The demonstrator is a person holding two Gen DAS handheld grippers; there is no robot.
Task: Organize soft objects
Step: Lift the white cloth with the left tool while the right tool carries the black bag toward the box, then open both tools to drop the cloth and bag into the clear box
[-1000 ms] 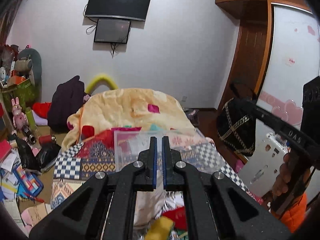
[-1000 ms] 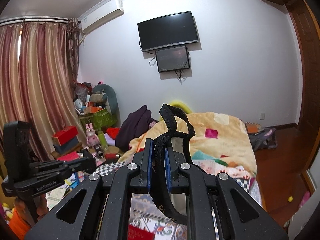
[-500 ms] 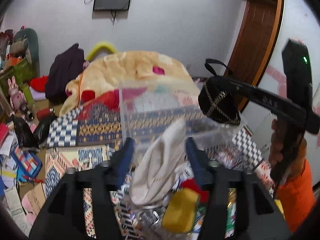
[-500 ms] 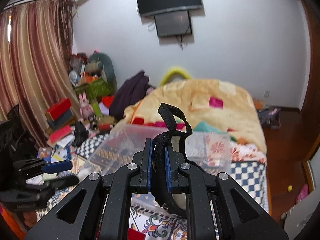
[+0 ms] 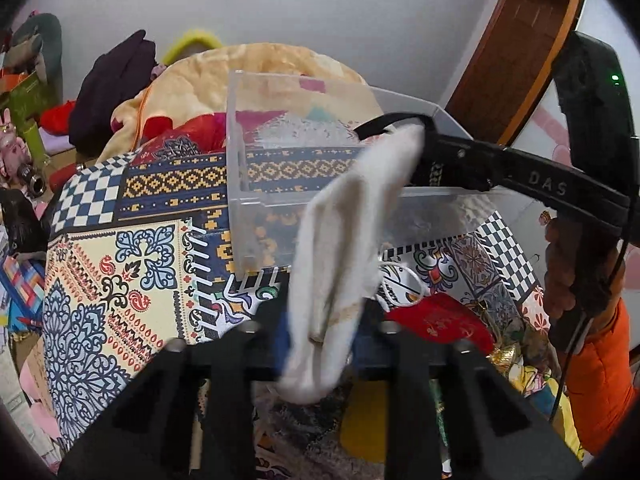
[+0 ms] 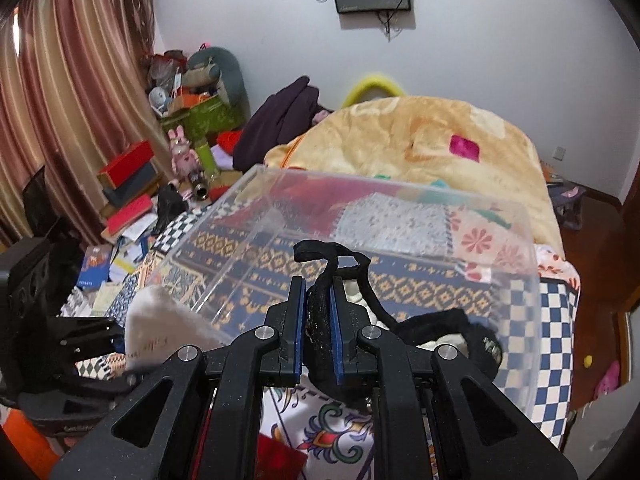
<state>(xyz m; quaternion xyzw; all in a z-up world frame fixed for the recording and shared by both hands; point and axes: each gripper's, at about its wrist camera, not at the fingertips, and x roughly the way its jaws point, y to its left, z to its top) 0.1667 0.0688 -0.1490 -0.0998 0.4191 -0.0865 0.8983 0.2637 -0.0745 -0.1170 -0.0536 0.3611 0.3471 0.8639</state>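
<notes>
A clear plastic box (image 5: 240, 160) (image 6: 516, 272) stands on the patterned bed cover. My left gripper (image 5: 320, 336) is open, just before the box's near wall; a white sock (image 5: 344, 240) hangs loose between its fingers, blurred. The sock also shows in the right wrist view (image 6: 156, 332). My right gripper (image 6: 318, 312) is shut on a black strappy bag (image 6: 448, 328) and holds it over the box's rim. In the left wrist view the right gripper (image 5: 440, 148) reaches in over the box with the bag's strap (image 5: 384, 124).
A red pouch (image 5: 436, 320), a white band and yellow items (image 5: 364, 424) lie on the cover in front of the box. A yellow blanket (image 6: 420, 148) is heaped behind it. Boxes, toys and papers crowd the floor at the left (image 6: 132, 184).
My left gripper opened and tipped down toward the box, and the white sock is slipping free. My right gripper lowered the black bag from up in the air to the box's rim.
</notes>
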